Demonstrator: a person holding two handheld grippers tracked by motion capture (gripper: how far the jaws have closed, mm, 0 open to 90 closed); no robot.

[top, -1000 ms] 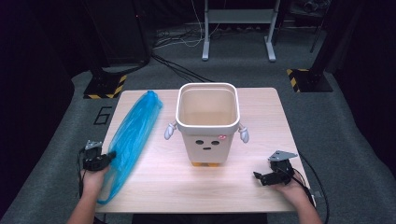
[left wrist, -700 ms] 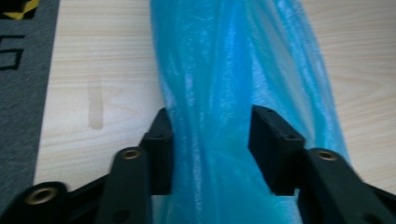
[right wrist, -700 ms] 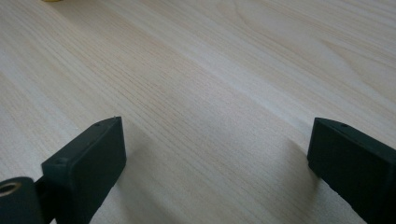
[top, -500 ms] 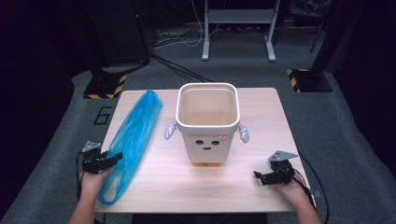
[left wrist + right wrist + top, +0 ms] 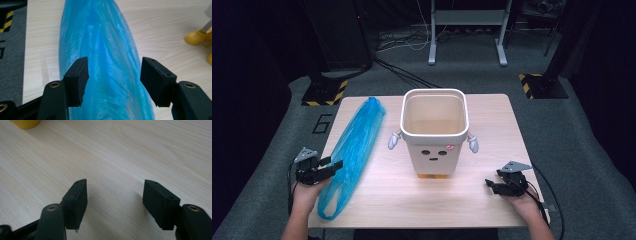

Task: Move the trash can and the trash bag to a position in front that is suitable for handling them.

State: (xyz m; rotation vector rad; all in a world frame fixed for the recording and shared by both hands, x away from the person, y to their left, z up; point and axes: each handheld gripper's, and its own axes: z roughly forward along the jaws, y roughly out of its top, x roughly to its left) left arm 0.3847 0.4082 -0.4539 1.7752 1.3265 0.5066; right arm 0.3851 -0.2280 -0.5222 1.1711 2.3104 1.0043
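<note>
A long blue plastic bag [image 5: 355, 142] lies flat along the left side of the wooden table [image 5: 494, 115]. A white bin [image 5: 434, 131] with a drawn face, small arms and yellow feet stands upright and open at the middle. My left gripper [image 5: 333, 165] stands open at the bag's left edge, near its lower end. In the left gripper view the bag [image 5: 100, 37] runs beneath and between the spread jaws of that gripper [image 5: 113, 80]. My right gripper [image 5: 491, 186] rests open at the front right, over bare wood [image 5: 125, 150], with nothing in the gripper [image 5: 115, 200].
One yellow foot of the bin [image 5: 25, 123] shows at the top left of the right gripper view, and two feet [image 5: 197, 37] at the right of the left gripper view. Dark floor, cables and stand legs [image 5: 464, 50] lie beyond the table's far edge.
The blue bag has sunk and flattened onto the table. My left gripper has drawn a little to the left, out from under it. The right gripper has stayed put.
</note>
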